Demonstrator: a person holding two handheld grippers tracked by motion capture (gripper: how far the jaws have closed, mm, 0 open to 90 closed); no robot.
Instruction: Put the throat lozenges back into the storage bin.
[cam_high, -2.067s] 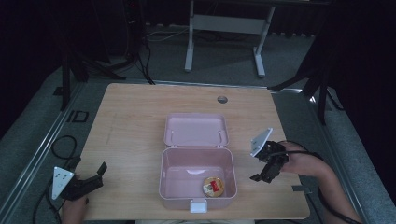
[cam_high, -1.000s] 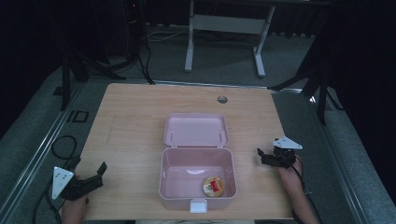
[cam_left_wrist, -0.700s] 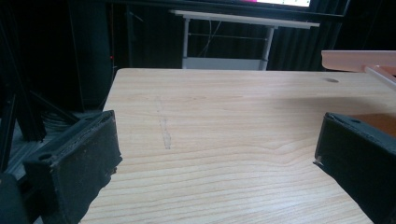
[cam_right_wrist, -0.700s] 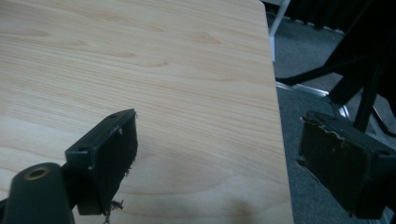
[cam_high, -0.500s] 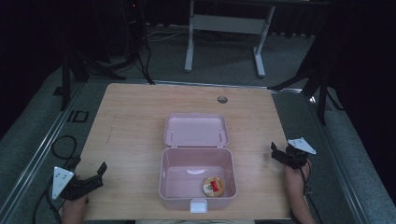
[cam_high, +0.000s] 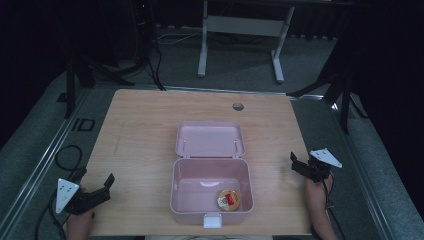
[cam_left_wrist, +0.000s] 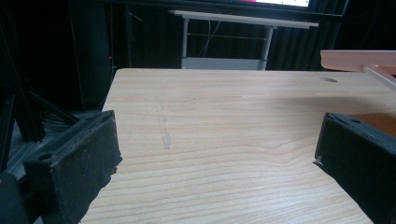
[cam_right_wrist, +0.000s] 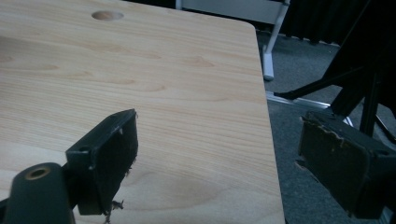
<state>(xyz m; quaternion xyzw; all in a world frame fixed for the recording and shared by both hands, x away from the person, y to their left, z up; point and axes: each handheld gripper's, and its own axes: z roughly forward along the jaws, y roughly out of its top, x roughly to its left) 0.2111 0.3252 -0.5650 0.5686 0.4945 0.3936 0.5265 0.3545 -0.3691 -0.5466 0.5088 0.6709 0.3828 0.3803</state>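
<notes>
The pink lunch box (cam_high: 211, 189) sits open near the middle of the worktop's (cam_high: 145, 130) near edge, its lid (cam_high: 210, 139) thrown back flat towards the far edge. Inside, in the near right corner of the tub, lies a small round snack (cam_high: 228, 199) with a red centre. Both claws are well apart from the box. The left claw (cam_high: 103, 186) rests at the near left corner of the worktop, spread wide and holding nothing; in the left gripper view its two black jaws stand far apart over bare wood. The right claw (cam_high: 297, 165) sits at the right edge, also spread and empty, and in the right gripper view one jaw hangs out past the worktop's edge over the floor.

The work in hand looks like closing the box or taking the snack out. The risks I see:

- The box seems light, so a push on the lid from one claw alone could slide it off the near edge.
- The front latch (cam_high: 212, 220) already overhangs that edge, so little margin remains.
- The snack is small and tucked in a corner, so a wide claw may strike the tub wall first and tip the box.
</notes>
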